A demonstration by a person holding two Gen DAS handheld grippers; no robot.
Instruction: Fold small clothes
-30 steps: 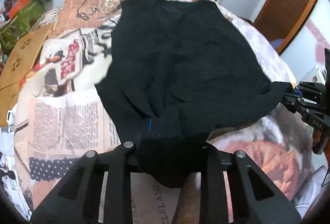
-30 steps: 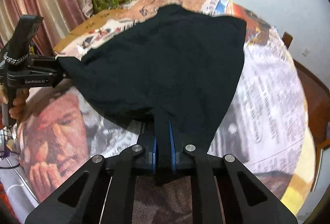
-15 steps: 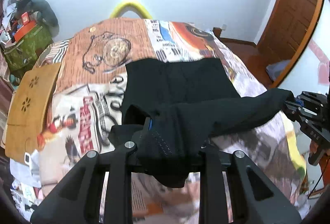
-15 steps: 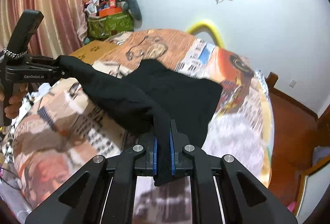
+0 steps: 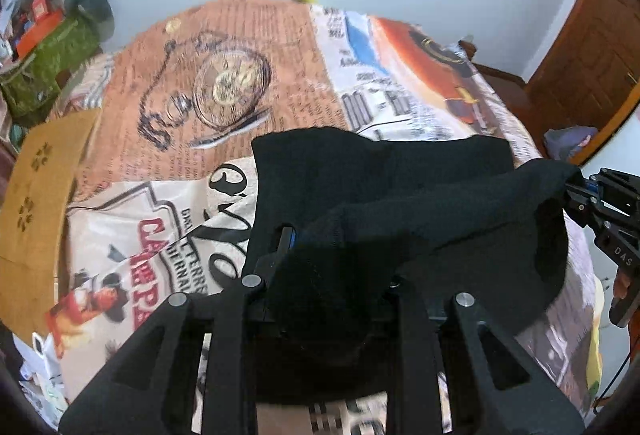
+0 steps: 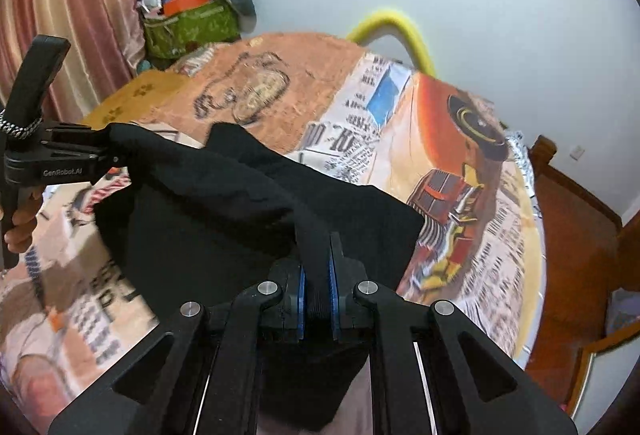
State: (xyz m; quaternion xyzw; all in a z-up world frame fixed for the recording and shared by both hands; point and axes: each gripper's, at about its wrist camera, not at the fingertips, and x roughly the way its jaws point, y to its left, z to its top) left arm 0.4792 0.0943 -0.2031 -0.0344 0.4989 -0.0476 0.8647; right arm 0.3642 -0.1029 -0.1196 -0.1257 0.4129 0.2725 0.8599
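- Left wrist view: the left tongs (image 5: 332,271) are clamped on a bunched corner of the black garment (image 5: 400,187), which hides the pads almost wholly.
- From that corner the cloth runs as a raised edge to the right tongs (image 5: 576,191), which grip the other corner at the frame's right side.
- The far part of the garment lies flat on the bed (image 5: 224,47), over a newspaper-print bedspread with a pocket-watch picture.
- Right wrist view: the right tongs (image 6: 318,283) are closed tight on a narrow strip of the black garment (image 6: 240,211) between blue pads.
- The left tongs (image 6: 116,155) hold the opposite corner, with a person's hand (image 6: 18,227) on the handle.
- The lifted edge hangs over the flat part, so the garment is partly doubled.
- A yellow arch (image 6: 396,31) stands beyond the bed against the white wall.
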